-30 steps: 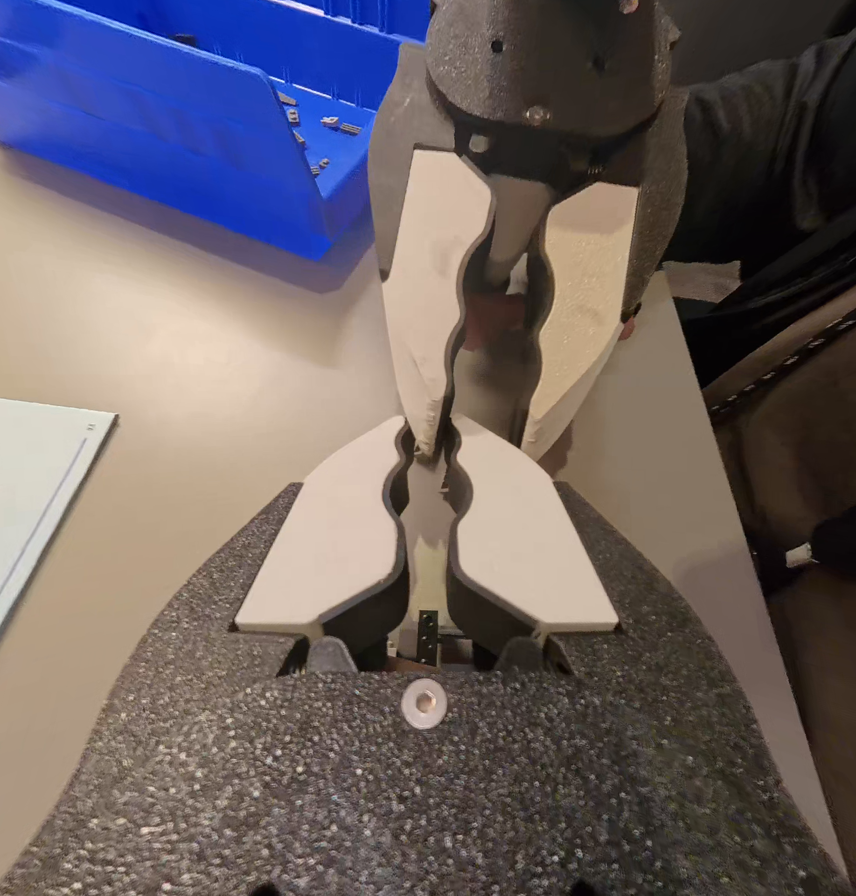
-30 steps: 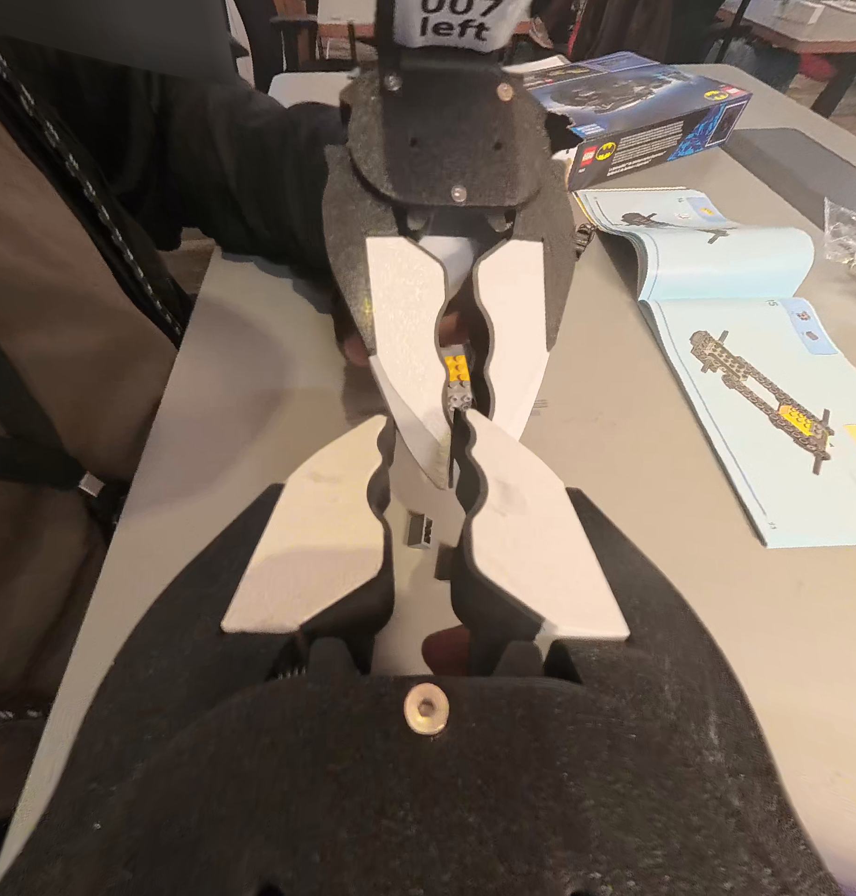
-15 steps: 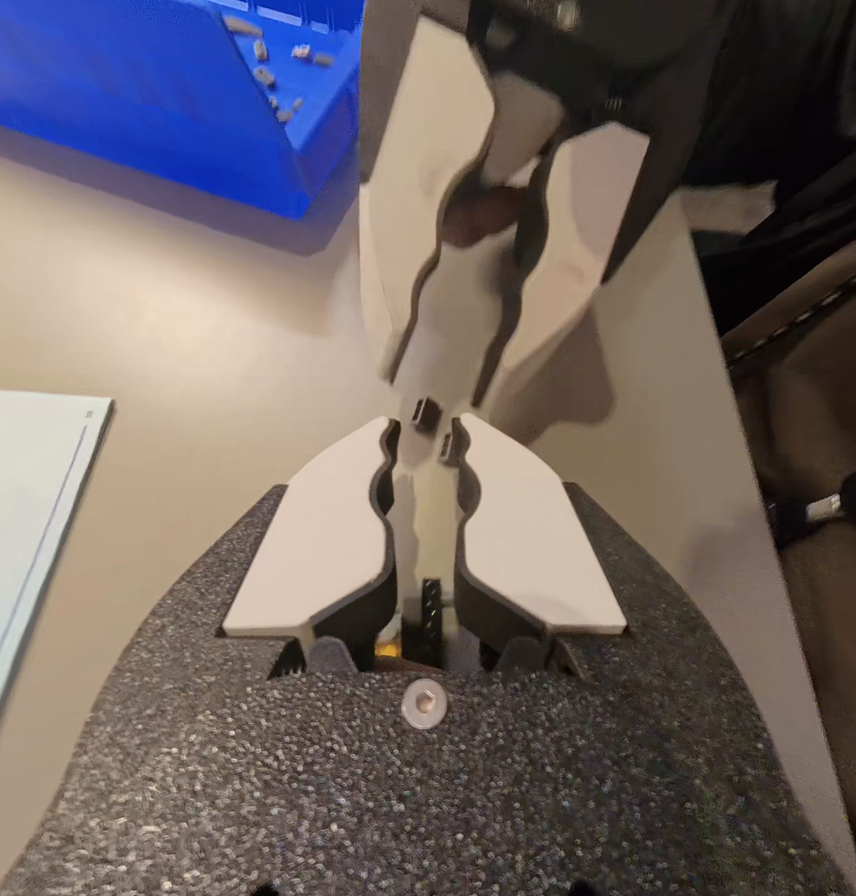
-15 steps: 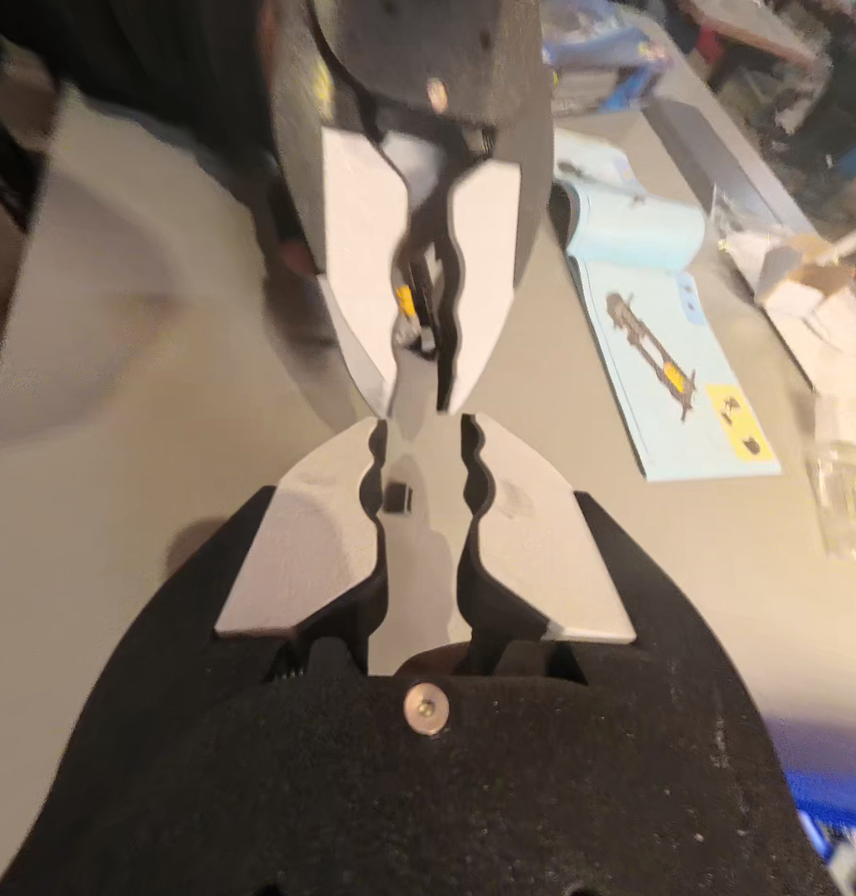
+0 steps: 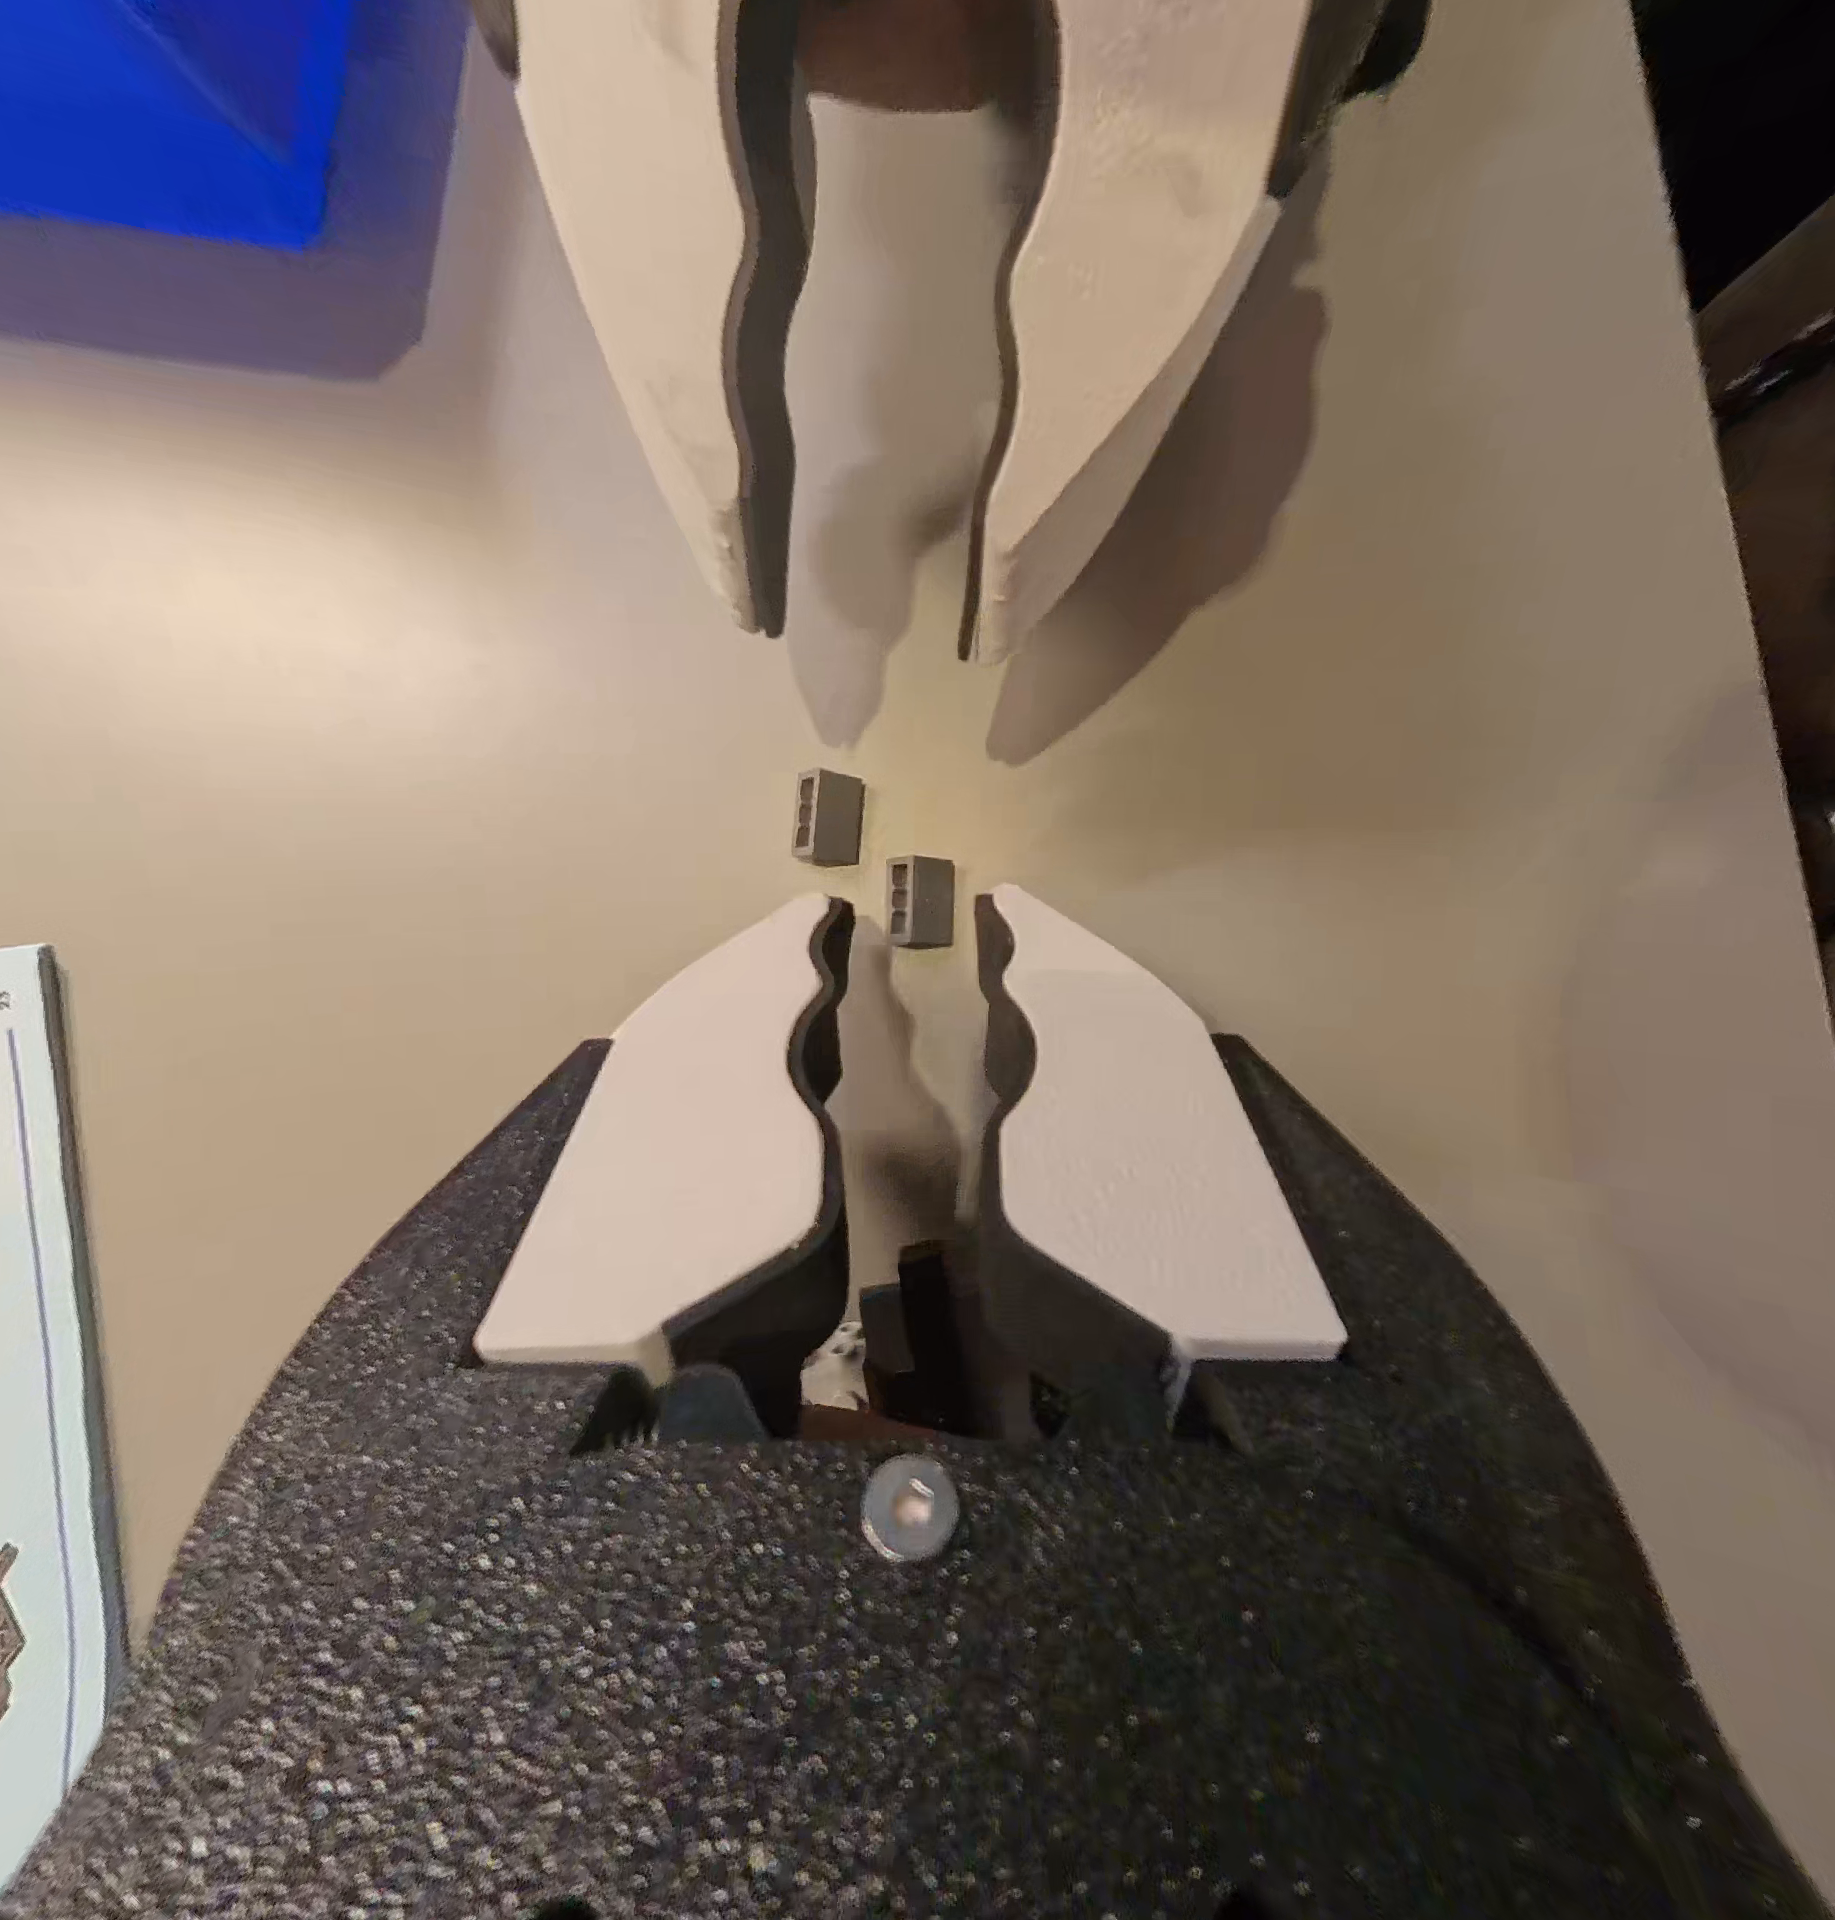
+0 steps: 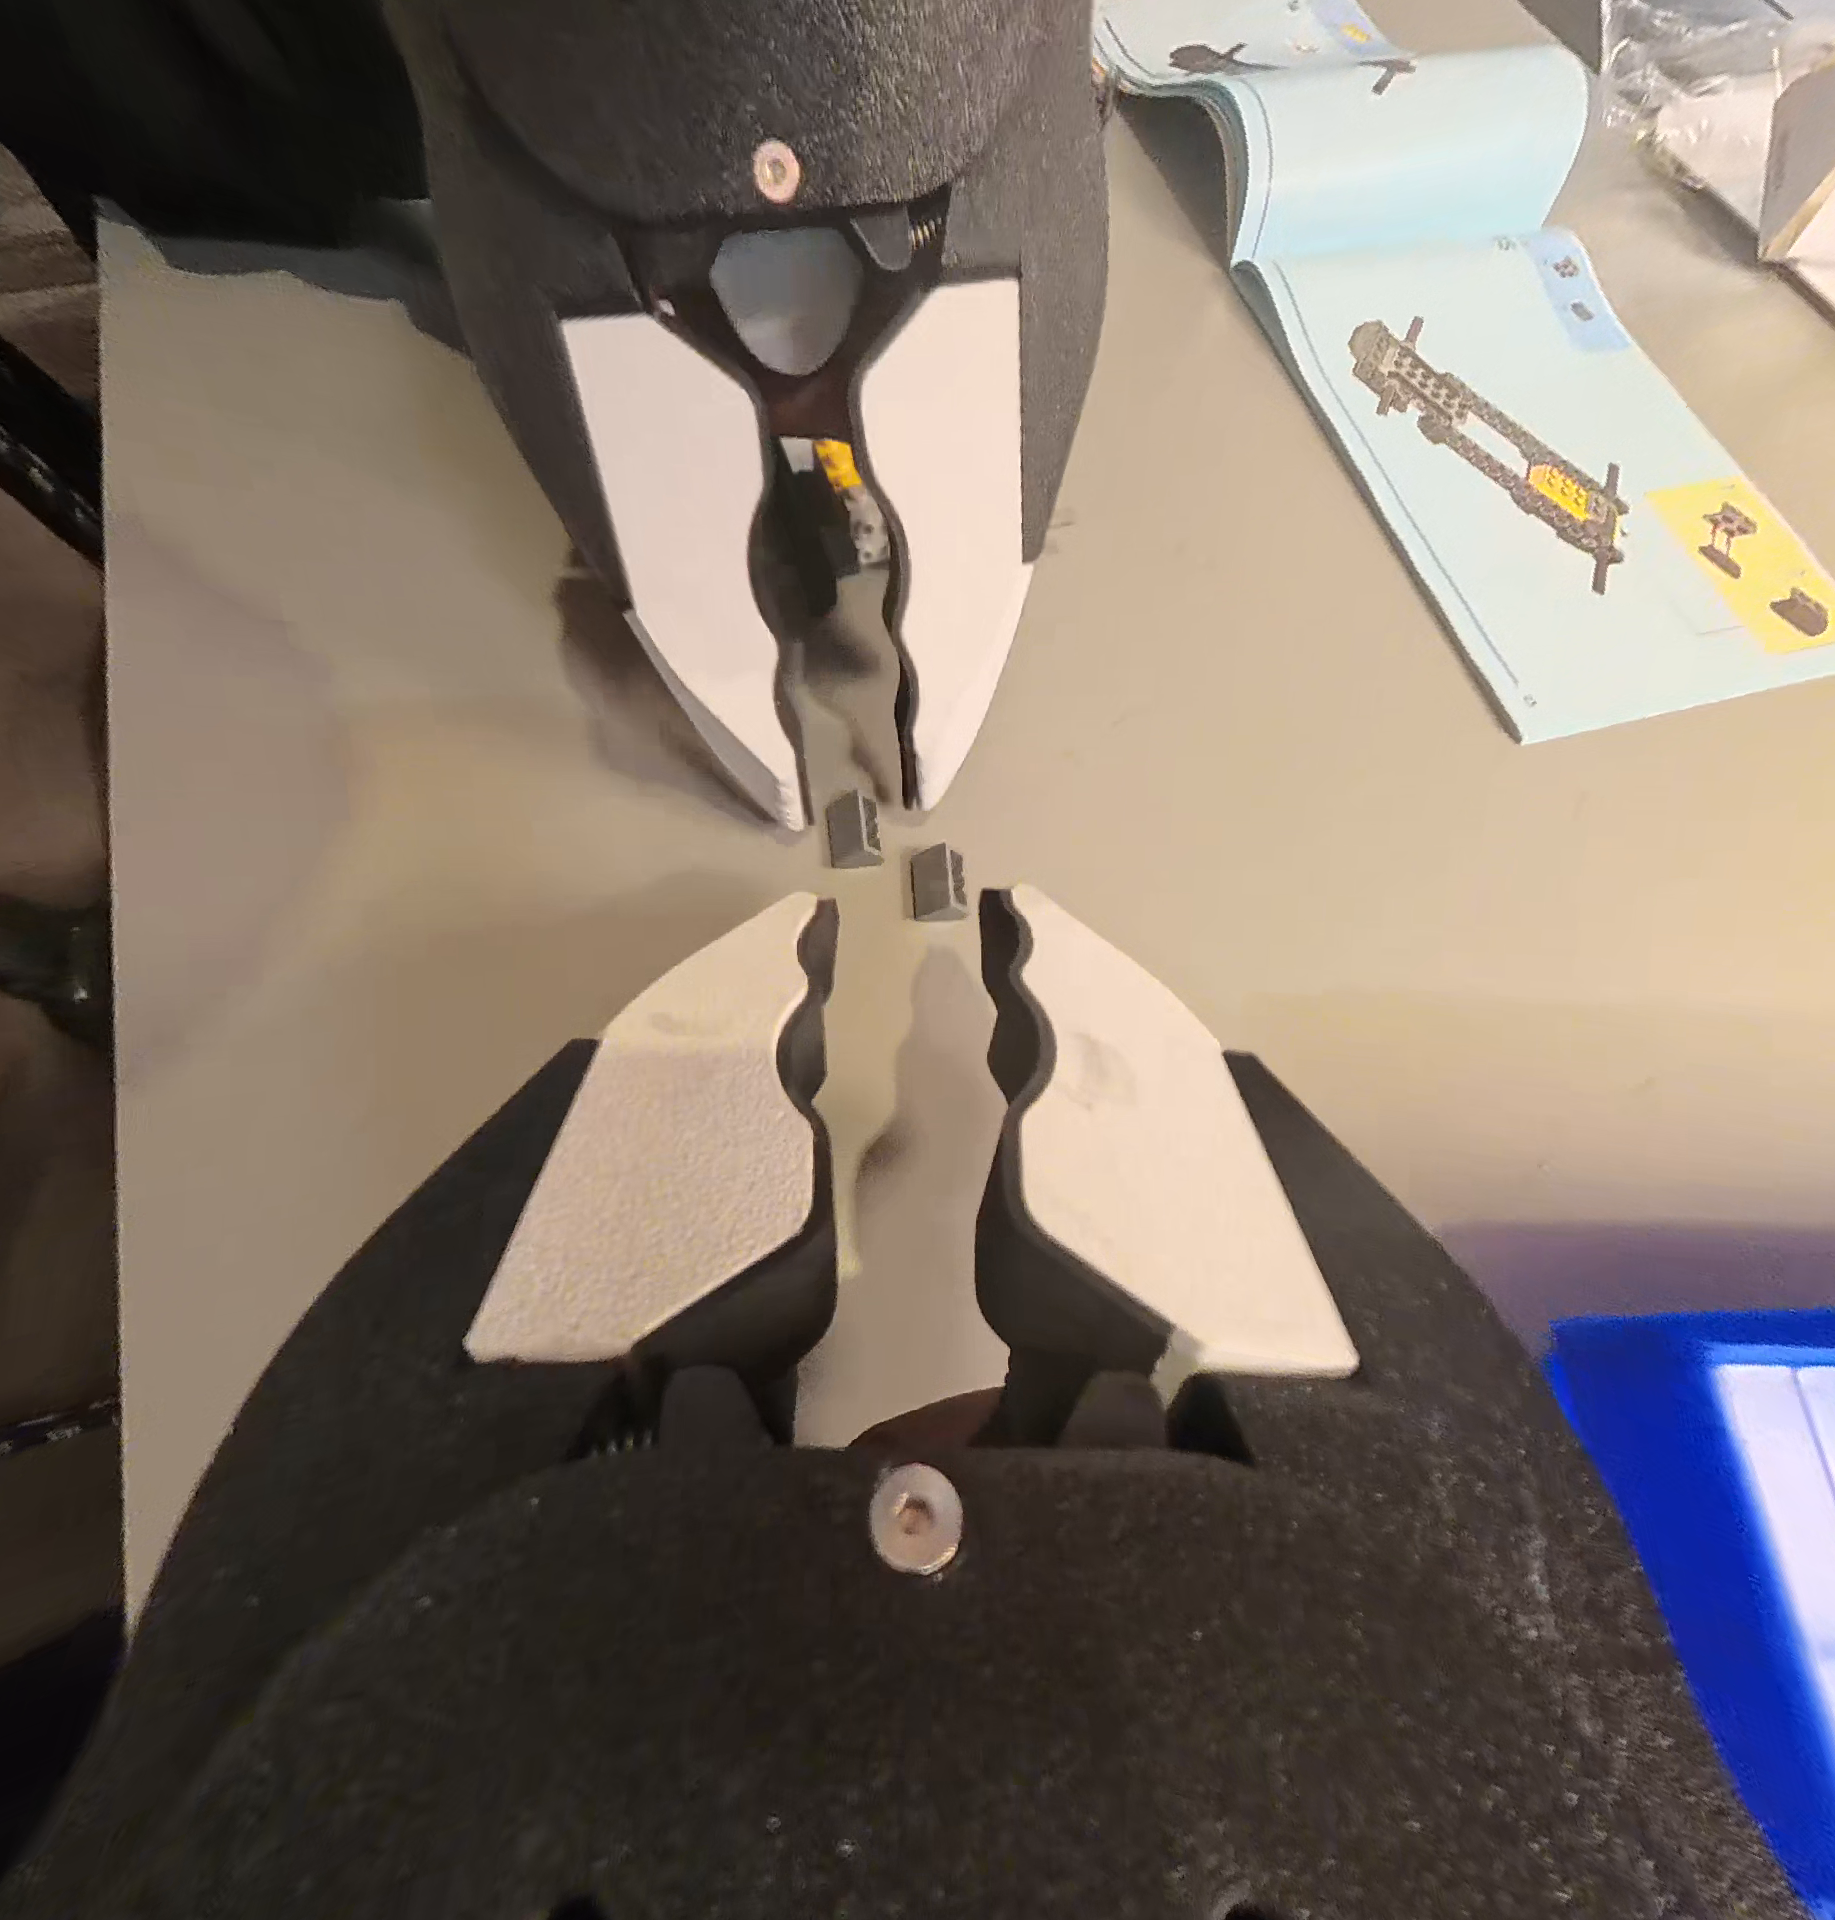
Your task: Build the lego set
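Observation:
Two small grey bricks lie on the table between the two facing grippers. In the left wrist view, one brick (image 5: 921,902) stands between the fingertips of my left gripper (image 5: 913,899), which is open; neither pad touches it. The other brick (image 5: 828,816) lies just beyond, toward my right gripper (image 5: 871,629), which is open and empty. In the right wrist view, that brick (image 6: 939,883) lies just ahead of my right gripper (image 6: 908,899), untouched. The first brick (image 6: 851,831) lies at the tips of my left gripper (image 6: 851,810). A black and yellow lego assembly (image 6: 830,499) sits deep between the left fingers.
A blue bin (image 5: 165,156) stands at the far left and also shows in the right wrist view (image 6: 1723,1507). An open instruction booklet (image 6: 1515,416) lies on the table. The table edge (image 5: 1723,520) runs close by, with a person's dark clothing beyond it. The gap from one gripper's tips to the other's is roughly 5 centimetres.
The grippers have drawn apart; one right finger had been between the left fingertips. The left jaws have widened. Both views have tilted down, and two grey bricks now lie between the tips.

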Demonstrator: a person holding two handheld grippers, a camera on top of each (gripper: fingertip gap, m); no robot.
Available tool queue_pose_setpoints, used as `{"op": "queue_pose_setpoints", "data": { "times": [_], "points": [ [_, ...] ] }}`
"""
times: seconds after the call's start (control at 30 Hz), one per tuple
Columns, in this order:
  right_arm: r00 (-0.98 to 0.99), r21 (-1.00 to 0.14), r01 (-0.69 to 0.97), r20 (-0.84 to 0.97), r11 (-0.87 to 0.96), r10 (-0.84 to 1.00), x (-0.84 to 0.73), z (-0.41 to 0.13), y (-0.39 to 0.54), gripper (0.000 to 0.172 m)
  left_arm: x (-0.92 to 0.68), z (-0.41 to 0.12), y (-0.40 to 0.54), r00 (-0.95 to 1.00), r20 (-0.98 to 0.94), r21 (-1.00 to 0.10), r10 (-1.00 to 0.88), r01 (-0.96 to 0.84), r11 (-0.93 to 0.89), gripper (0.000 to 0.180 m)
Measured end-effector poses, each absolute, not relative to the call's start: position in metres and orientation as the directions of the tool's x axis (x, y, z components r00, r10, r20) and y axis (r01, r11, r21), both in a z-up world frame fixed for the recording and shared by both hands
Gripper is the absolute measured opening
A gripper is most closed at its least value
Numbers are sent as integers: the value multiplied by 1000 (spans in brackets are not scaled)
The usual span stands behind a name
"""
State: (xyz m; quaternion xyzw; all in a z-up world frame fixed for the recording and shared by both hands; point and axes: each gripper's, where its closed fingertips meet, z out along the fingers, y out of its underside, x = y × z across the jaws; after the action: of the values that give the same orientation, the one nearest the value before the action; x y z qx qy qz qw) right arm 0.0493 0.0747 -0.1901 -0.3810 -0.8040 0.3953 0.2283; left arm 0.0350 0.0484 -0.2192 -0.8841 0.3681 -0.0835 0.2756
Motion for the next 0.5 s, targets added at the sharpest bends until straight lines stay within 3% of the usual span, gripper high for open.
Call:
{"op": "queue_pose_setpoints", "data": {
  "times": [0.1,0.3,0.5],
  "points": [
    [-593,-803,450,59,391,803,51,-193,74,27,37,-226,50,731,-26,-527,-682,-590,-612,12],
    [-556,-805,441,103,398,825,55,-194,71,26,51,-223,45,808,102,-570,-581,-431,-700,9],
    [-485,-863,274,257,425,836,53,-173,54,28,56,-184,46,824,502,-700,-262,210,-683,8]
  ]
}}
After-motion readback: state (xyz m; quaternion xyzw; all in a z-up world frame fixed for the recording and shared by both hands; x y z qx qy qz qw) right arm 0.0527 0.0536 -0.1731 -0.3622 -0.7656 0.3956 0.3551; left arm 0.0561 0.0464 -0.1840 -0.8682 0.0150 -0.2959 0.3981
